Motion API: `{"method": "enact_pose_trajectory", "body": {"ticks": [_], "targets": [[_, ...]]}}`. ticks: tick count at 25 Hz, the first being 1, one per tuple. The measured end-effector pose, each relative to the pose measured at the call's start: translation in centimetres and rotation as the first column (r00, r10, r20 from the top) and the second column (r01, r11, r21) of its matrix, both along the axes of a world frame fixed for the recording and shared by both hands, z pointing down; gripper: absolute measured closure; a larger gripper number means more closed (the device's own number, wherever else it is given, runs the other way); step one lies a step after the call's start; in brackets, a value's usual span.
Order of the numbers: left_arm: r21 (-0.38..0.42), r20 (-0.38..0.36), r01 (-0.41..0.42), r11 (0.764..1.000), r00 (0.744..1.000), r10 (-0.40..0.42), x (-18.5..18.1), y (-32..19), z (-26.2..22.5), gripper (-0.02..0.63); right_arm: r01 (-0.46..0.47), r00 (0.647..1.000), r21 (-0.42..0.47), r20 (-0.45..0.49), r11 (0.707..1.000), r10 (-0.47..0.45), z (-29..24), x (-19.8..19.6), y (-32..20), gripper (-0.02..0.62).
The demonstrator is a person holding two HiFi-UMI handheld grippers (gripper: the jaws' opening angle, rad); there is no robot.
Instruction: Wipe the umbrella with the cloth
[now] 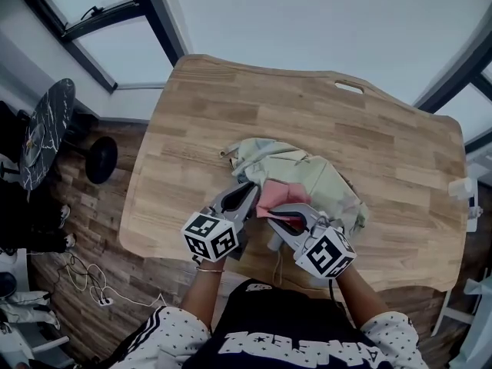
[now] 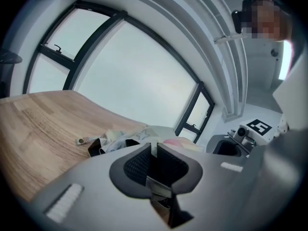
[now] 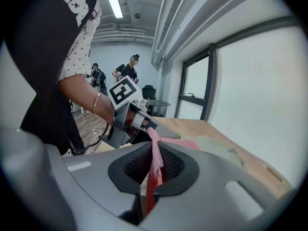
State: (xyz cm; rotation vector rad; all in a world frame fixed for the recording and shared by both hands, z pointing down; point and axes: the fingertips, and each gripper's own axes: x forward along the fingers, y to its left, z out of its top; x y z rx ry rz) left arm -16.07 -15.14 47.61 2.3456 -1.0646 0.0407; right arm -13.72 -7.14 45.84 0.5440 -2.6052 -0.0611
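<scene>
Right gripper point(image 3: 155, 150): clamped on the pink cloth point(image 1: 274, 197), with a fold of it upright between the pads in the right gripper view. Left gripper point(image 2: 155, 150): nearly closed, pinching a thin pale sliver, by its colour most likely fabric of the umbrella point(image 1: 311, 174). Seen in the head view with its tips at that bundle's left edge, just beside the cloth.

Umbrella: folded and rumpled, pale green and cream, lying at the centre of the wooden table point(image 1: 231, 98), slightly below the middle of the head view. Cloth: spread on the bundle's near side, touching it, between the tips of the two grippers.

Progress, judged from this alone: early to middle. Done: cloth taken up and laid on the fabric, umbrella steadied from the left. Probably in hand: a stroke across the near folds. Left to do: the far and right-hand folds, toward the upper right of the bundle, bare of the cloth. Also whatever faces the tabletop, reachable only by turning the bundle over. No dirt, wet streak or sheen visible on the fabric, so no telling which patches already wiped. No sign of setting the cloth down or letting go of the bundle. Nothing here to read as finished.
</scene>
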Motion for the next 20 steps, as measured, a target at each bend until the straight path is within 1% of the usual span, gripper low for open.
{"method": "enact_pose_trajectory", "body": {"ticks": [3,7,10,13,16,18,20], "targets": [[0.008,-0.003,-0.007,1.000,1.000,0.007,0.3,0.1,-0.3,0.584,0.049,0.999,-0.017,-0.004,0.999,-0.049,0.2,-0.3,1.3,0.569],[0.019,0.006,-0.006,1.000,1.000,0.006,0.5,0.2,-0.5,0.600,0.085,0.996,-0.040,0.006,0.996,-0.085,0.2,-0.4,2.7,0.569],[0.019,0.017,-0.003,1.000,1.000,0.003,0.6,0.3,-0.3,0.600,0.114,0.993,-0.059,0.035,0.992,-0.112,-0.2,-0.4,3.6,0.569],[0.024,0.034,0.002,1.000,0.999,-0.003,0.6,0.4,-0.3,0.600,0.122,0.991,-0.053,0.071,0.991,-0.118,-1.4,-0.2,4.0,0.569],[0.030,0.053,0.010,0.999,0.999,-0.011,0.3,0.5,-0.2,0.600,0.100,0.989,-0.013,0.111,0.995,-0.098,-3.4,0.4,3.9,0.569],[0.031,0.056,0.020,0.999,0.998,-0.022,-0.2,0.6,-0.1,0.600,0.078,0.985,0.052,0.150,0.996,-0.085,-5.4,1.0,3.3,0.569],[0.025,0.050,0.031,0.999,0.998,-0.032,-0.6,0.6,-0.1,0.600,0.043,0.982,0.134,0.175,0.990,-0.066,-7.5,2.1,2.3,0.569]]}}
